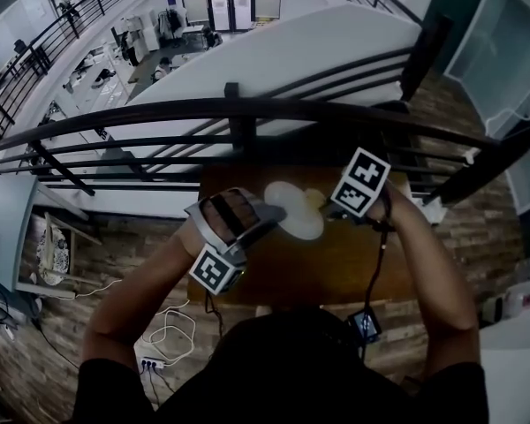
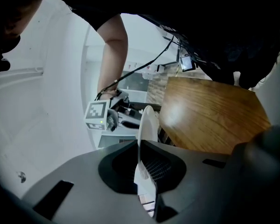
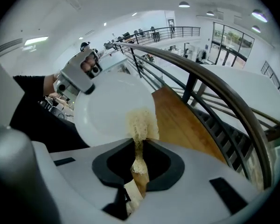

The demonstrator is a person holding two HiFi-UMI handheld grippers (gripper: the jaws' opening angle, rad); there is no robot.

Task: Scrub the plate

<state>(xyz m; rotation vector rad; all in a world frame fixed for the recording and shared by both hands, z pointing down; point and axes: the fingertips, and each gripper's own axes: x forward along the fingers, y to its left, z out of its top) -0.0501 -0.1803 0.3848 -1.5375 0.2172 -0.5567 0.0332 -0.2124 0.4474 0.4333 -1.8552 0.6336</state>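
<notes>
Left gripper jaws clamp the round white plate by its rim; right gripper jaws pinch a beige fibrous scrubber against its face.

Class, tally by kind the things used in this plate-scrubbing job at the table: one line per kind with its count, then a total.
Plates: 1, the white plate
Scrub pads: 1, the yellowish scrub pad
Grippers: 2, the left gripper and the right gripper
Tables: 1, the wooden table
Total: 5
</notes>
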